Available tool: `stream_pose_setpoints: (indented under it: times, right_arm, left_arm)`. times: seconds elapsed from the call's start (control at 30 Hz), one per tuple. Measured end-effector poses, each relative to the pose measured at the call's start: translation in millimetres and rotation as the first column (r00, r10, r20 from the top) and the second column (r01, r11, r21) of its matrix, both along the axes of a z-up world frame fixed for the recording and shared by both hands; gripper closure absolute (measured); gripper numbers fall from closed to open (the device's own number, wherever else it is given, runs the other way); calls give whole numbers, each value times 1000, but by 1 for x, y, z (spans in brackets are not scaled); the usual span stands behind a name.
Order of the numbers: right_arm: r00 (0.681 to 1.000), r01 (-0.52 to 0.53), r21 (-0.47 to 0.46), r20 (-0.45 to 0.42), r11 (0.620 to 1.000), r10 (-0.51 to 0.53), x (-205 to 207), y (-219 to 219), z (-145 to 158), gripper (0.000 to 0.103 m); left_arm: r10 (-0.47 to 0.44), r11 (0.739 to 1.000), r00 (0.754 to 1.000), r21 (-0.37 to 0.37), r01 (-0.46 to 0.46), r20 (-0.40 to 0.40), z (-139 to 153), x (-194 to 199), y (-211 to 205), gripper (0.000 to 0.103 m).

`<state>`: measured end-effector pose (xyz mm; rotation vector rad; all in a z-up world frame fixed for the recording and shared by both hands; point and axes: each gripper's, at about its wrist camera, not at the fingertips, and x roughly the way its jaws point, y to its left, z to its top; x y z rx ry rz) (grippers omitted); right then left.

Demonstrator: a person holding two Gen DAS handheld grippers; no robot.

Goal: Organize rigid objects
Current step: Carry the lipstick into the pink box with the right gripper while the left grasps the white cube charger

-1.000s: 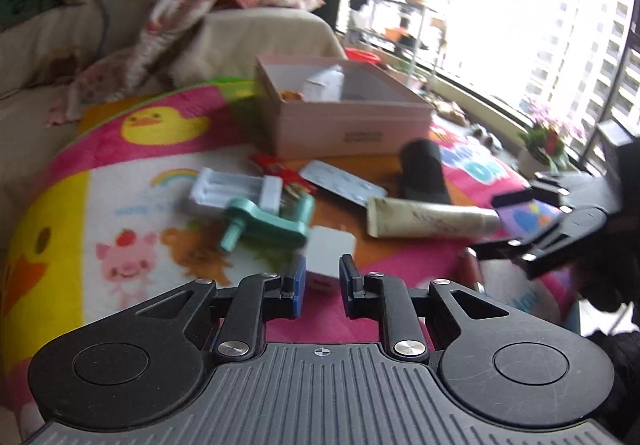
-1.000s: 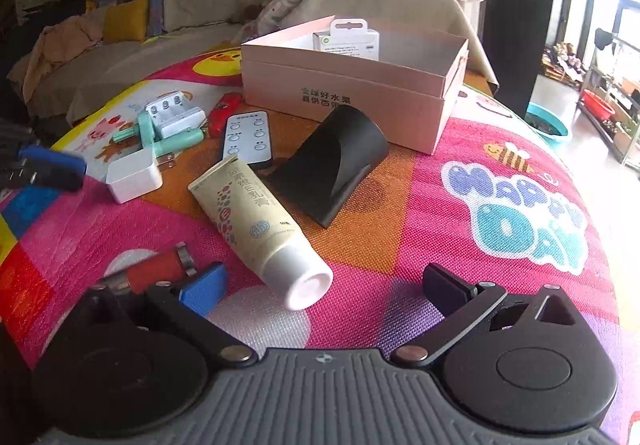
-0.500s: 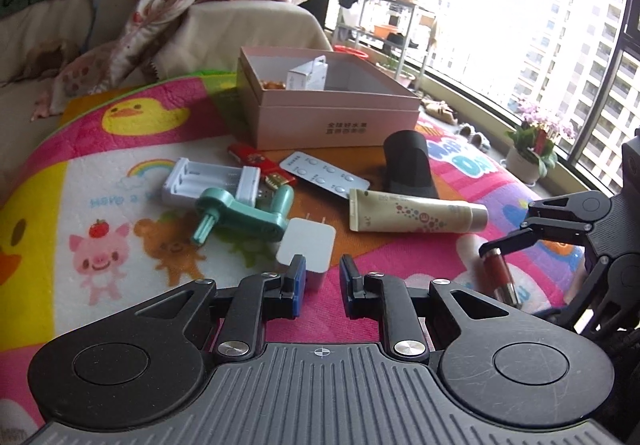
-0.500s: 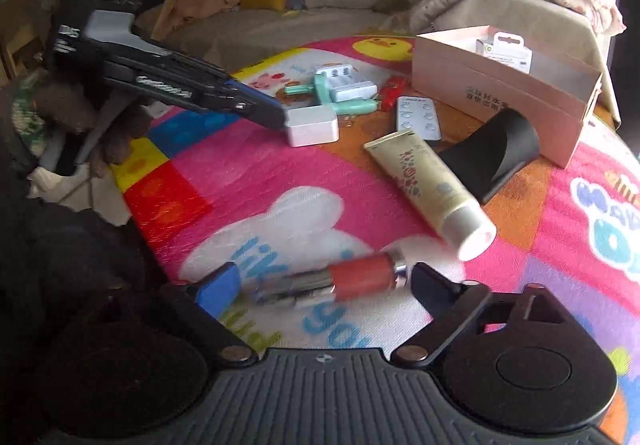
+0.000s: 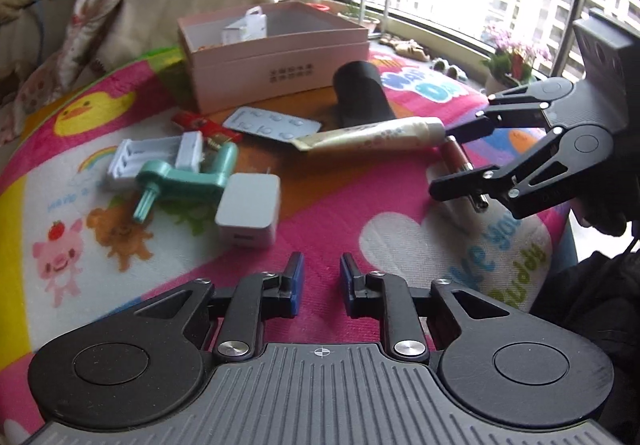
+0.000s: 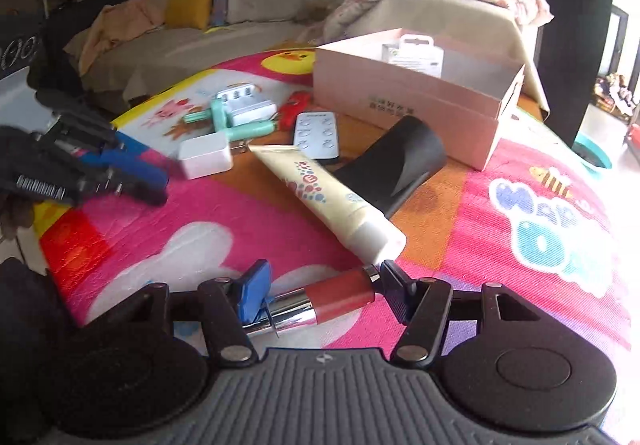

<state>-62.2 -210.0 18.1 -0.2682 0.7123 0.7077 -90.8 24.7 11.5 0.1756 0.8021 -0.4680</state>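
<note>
**Right wrist view: lipstick between the fingers, box waiting behind**

Right wrist view shows the right gripper (image 6: 320, 287) with its fingers spread around a lipstick (image 6: 320, 299) that lies crosswise on the mat (image 6: 500, 285). Whether the pads already touch the lipstick's ends or stand just off them I cannot tell; nothing looks squeezed. One end lies by the blue pad, the other almost touches the cap of a cream tube (image 6: 324, 197).

The lipstick looks light, stiff and smooth, with a shiny metal section that will probably slip and roll. A grip across the red barrel, not the metal part, seems the safer hold, and a gentle close should be enough.

The left gripper (image 5: 320, 279) hovers low over the mat with its blue pads a narrow gap apart and nothing between them. A white charger (image 5: 248, 211) lies just ahead of it, beside a green plastic handle (image 5: 180, 181) and a pale battery holder (image 5: 156, 159).

Further out lie a pill strip (image 6: 316, 135) and a black curved piece (image 6: 396, 161), the latter close against the pink box (image 6: 400, 105). The box is open and mostly free; a small white packet (image 6: 416, 55) stands inside against the far wall. Something orange-brown shows in a corner in the left wrist view, too small to name.
</note>
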Motion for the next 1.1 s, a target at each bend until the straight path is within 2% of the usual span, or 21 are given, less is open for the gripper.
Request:
stream_pose_setpoints:
  times: [0.07,0.13,0.23,0.27,0.33,0.47,0.53,0.63,0.73,0.83,1.0,1.07,1.1]
  right_arm:
    - [1000,8,3,19,1000,-8,-1,-1,-2,36]
    - [999,40,13,22,999,-40,2,-5,-6,20]
    - [999,45,35,25,998,-46,4,-8,-8,19]
    - [998,46,33,35,998,-47,2,-7,-9,19]
    - [998,47,36,39,998,-49,2,-8,-9,18]
    - [998,47,34,32,998,-48,-1,-7,-8,18]
    - [998,39,35,42,999,-41,-5,-8,-9,18]
    - [998,36,46,48,998,-38,-6,-10,-10,18]
    - [998,35,46,49,998,-37,-6,-10,-10,18]
    - [998,35,46,49,998,-37,-6,-10,-11,18]
    - [999,24,25,36,999,-25,-9,-9,-8,19]
    - [999,16,21,27,1000,-16,-11,-10,-6,23]
    - [1000,10,21,21,1000,-10,-12,-10,-4,30]
  left_arm:
    - [-9,1000,1000,-9,9,-6,-1,3,-4,80]
    - [-11,999,1000,-43,10,-20,-2,6,-6,76]
    - [-38,997,999,-74,35,-39,-2,6,-9,54]
    - [-44,996,998,-79,40,-42,-3,6,-10,49]
    - [-47,996,998,-82,43,-44,-3,6,-12,45]
    - [-10,996,1000,-89,8,-12,5,5,-9,46]
    - [54,995,997,-84,-49,55,15,5,0,46]
    - [167,985,977,-51,-162,130,23,12,15,48]
    - [200,980,973,-42,-197,111,21,23,23,48]
    - [175,984,982,-57,-171,75,14,33,19,48]
    - [142,990,989,-33,-141,42,-4,41,7,47]
    - [149,988,988,-47,-147,42,-8,40,8,47]
    - [148,988,988,-52,-145,46,-8,39,9,47]
